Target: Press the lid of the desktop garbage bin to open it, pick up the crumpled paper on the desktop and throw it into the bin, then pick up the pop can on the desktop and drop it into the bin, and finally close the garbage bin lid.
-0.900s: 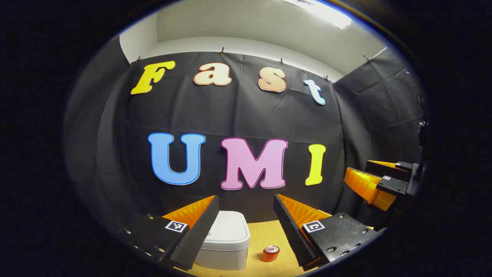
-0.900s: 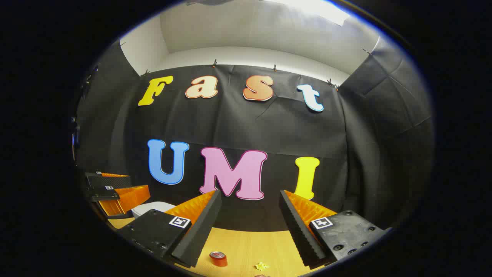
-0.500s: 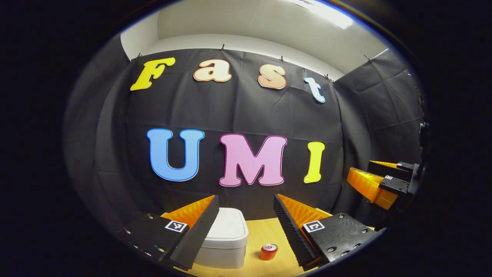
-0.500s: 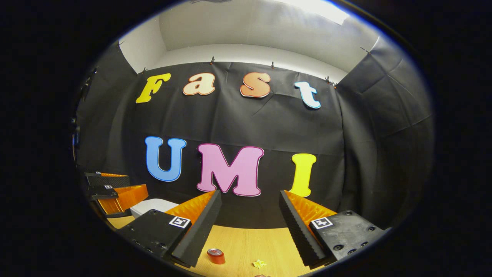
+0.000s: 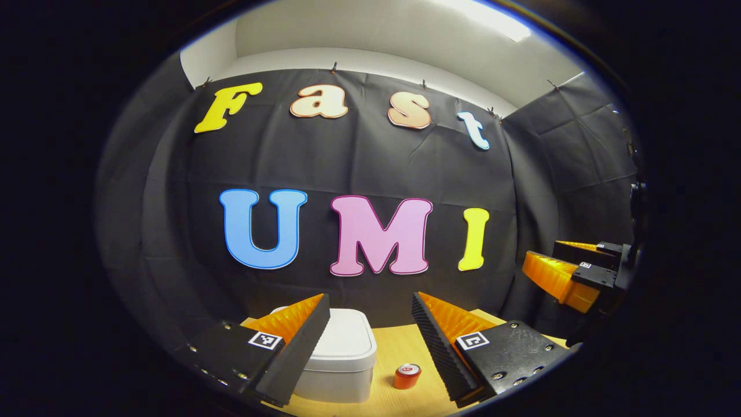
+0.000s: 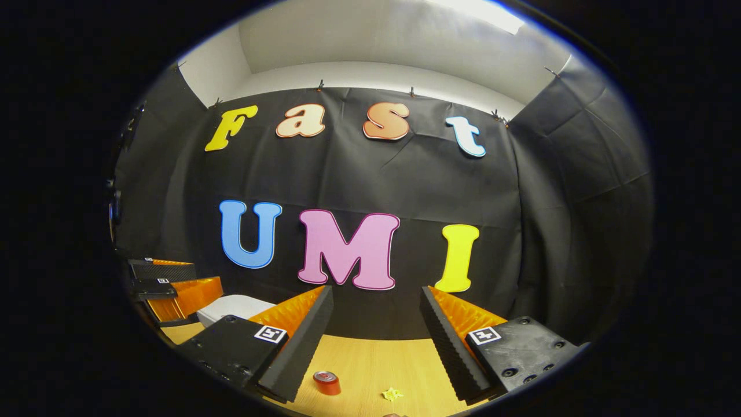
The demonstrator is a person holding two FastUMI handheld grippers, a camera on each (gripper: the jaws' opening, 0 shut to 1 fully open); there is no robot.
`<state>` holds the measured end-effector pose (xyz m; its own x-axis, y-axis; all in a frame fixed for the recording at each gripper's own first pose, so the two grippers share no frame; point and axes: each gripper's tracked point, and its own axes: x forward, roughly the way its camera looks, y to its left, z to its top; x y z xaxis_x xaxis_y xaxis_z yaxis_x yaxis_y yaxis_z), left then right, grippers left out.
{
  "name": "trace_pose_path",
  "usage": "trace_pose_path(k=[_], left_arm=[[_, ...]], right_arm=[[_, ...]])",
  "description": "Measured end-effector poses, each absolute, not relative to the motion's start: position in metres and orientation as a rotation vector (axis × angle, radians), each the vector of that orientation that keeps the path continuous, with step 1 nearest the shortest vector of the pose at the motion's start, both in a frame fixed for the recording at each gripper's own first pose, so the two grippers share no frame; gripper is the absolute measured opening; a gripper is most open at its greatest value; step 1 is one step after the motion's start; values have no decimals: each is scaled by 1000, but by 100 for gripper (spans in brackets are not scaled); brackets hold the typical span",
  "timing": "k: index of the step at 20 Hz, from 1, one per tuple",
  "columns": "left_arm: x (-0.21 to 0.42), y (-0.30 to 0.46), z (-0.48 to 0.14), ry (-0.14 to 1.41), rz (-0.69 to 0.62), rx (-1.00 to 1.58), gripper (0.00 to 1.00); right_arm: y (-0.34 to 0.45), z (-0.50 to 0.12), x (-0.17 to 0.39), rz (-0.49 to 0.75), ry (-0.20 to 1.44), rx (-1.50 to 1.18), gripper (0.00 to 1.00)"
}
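Task status: not begun, as far as the frames allow a judgement. All four steps remain outstanding: opening the lid, disposing of the paper, disposing of the can, closing the lid.

Left hand-held gripper [image 5: 370, 324]: raised above the tabletop [image 5: 399, 347], jaws spread wide, nothing between them. In the left gripper view the white garbage bin [image 5: 341, 362] sits at about 7 o'clock, partly behind the left finger, its lid [image 5: 347, 339] down flat and unpressed. The pop can [image 5: 407, 376] stands upright at 6 o'clock, just beside the bin and apart from it.

Right hand-held gripper [image 6: 376, 321]: likewise held aloft, jaws wide apart and empty. In the right gripper view the pop can [image 6: 327, 383] is at about 7 o'clock and the crumpled paper [image 6: 392, 394], a small yellowish wad, lies near 6 o'clock, a short way from the can. The bin [image 6: 234, 307] shows at 8 o'clock, behind the other gripper's fingers.

Markings: each gripper carries small square black-and-white coded tags on its finger mounts; these hold no readable text. The can's top bears a mark too small to make out. No brand is legible on the bin.

Next move, by judgement: lower one gripper onto the lid to press it open.
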<state>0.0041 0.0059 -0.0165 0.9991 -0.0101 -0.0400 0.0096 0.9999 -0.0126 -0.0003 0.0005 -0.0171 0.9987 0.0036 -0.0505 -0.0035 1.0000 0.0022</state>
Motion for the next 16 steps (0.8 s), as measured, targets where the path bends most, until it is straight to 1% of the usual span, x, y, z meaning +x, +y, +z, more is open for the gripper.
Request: trace_pose_path(k=[8,11,16], left_arm=[[10,4,-9,27,-25,-29,94],[10,1,-11,38,-41,-52,94],[21,12,-15,59,-30,-45,94]], right_arm=[[12,-9,2,40,38,-5,97],[14,-9,0,49,42,-13,97],[15,-13,-2,52,60,-11,97]])
